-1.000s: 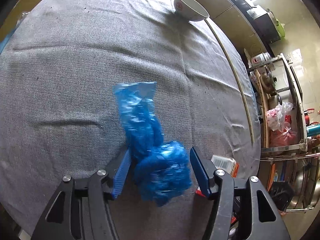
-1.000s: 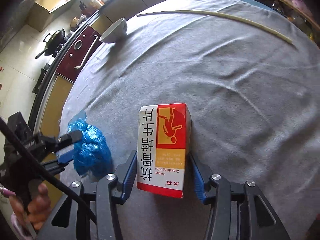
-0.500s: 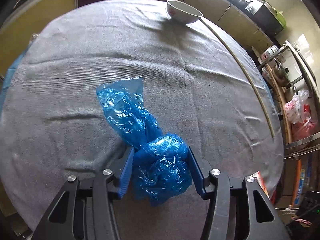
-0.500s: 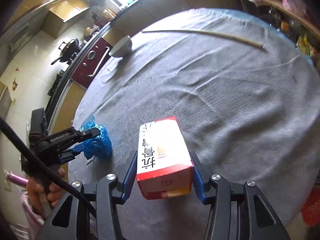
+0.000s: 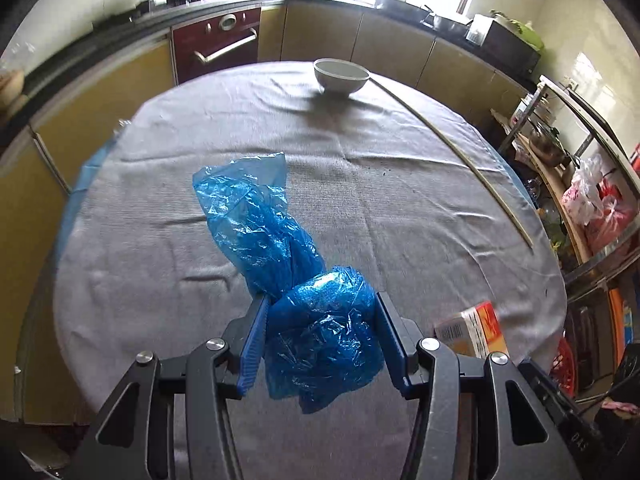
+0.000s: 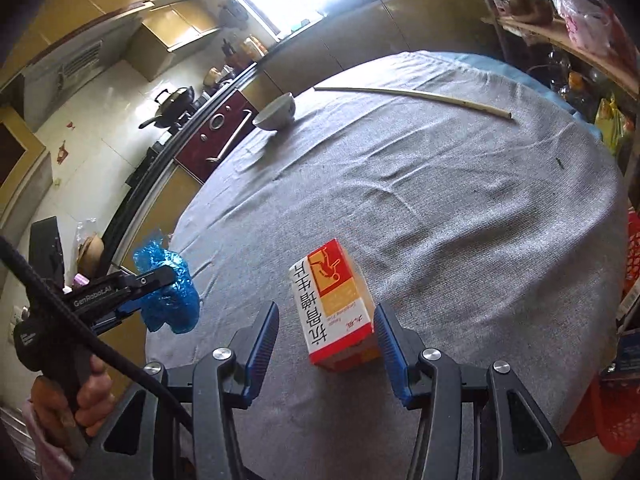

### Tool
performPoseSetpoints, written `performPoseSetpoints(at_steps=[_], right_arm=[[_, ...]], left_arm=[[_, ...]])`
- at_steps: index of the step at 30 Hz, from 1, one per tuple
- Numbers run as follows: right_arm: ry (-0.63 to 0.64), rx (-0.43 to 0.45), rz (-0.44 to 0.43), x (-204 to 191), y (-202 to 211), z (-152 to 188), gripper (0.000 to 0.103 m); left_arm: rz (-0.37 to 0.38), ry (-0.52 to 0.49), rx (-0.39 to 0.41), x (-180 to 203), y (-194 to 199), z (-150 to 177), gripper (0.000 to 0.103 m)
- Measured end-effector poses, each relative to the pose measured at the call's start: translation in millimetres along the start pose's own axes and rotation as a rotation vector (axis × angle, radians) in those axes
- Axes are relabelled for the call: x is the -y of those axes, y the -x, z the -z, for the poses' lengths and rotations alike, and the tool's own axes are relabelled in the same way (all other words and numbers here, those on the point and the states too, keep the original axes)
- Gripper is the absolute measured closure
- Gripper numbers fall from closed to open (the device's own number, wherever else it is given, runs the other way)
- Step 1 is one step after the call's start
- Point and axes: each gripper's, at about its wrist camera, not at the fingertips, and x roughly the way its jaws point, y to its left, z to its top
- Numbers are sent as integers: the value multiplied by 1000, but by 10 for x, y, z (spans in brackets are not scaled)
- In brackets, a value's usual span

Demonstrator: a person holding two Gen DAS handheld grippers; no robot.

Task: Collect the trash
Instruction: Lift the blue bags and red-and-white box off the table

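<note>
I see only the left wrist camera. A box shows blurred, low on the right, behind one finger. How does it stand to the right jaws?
Observer: The red and yellow box is between the jaws of the right gripper. One side meets a pad and a gap shows at the other, so I cannot confirm a grip.
Operator: And my blue bag, from that side?
Observer: The blue bag bulges out past both jaws of the left gripper, by the table edge.
Operator: Who holds it?
Observer: A bare hand grips its handle.

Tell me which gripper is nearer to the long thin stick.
Right. The right gripper, holding the box, faces the stick across the cloth. The left gripper, holding the blue bag, sits farther off at the table's opposite edge.
</note>
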Motion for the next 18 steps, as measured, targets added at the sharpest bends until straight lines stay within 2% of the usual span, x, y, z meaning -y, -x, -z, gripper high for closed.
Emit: performPoseSetpoints(at_steps=[12,14,18], right_arm=[[-53,45,-68,2,405,213,48],[-56,37,-70,-3,428,219,43],[-90,1,-61,57,373,187,42]], left_arm=[[-13,-57,100,138,607,315,49],[-17,-65,116,133,670,321,49],[-1,-55,120,95,661,263,49]])
